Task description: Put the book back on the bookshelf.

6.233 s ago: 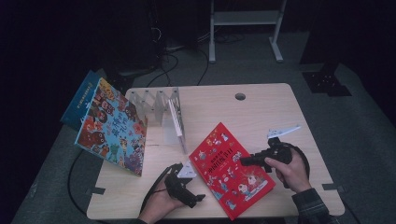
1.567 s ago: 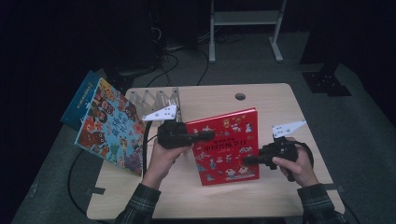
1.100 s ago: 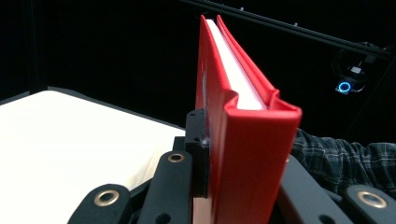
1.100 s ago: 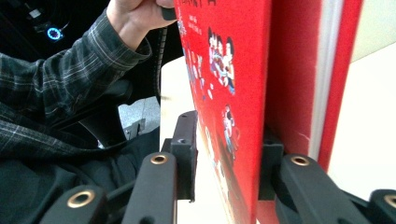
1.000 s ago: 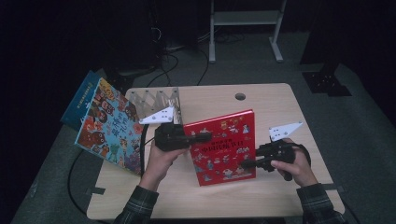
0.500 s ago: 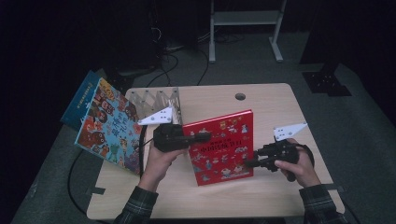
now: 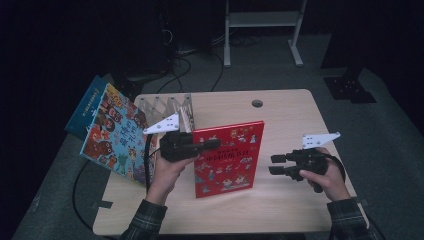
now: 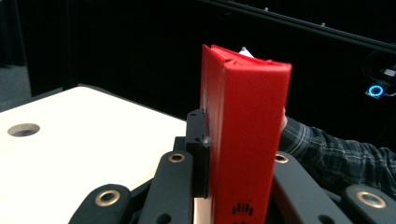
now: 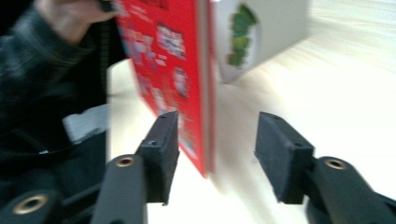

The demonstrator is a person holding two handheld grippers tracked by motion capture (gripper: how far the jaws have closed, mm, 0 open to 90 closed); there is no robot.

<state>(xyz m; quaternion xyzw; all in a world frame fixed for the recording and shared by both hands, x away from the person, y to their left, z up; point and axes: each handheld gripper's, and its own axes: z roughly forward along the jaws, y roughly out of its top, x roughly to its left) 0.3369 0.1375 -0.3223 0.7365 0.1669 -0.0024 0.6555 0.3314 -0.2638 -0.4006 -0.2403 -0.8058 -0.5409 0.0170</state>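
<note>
Between the jaws of the left gripper (image 7: 212,145) the red book (image 7: 227,157) is clamped at its spine edge and held upright on the wooden table (image 7: 280,112), near the middle. To its right, the right gripper (image 7: 274,164) is held apart from the book's right edge; its jaws have just been opening and stand spread, with nothing pressed between them. At the table's far left a slotted rack (image 7: 167,106) is seen, and a colourful picture book (image 7: 112,135) is leaned at the left edge.
</note>
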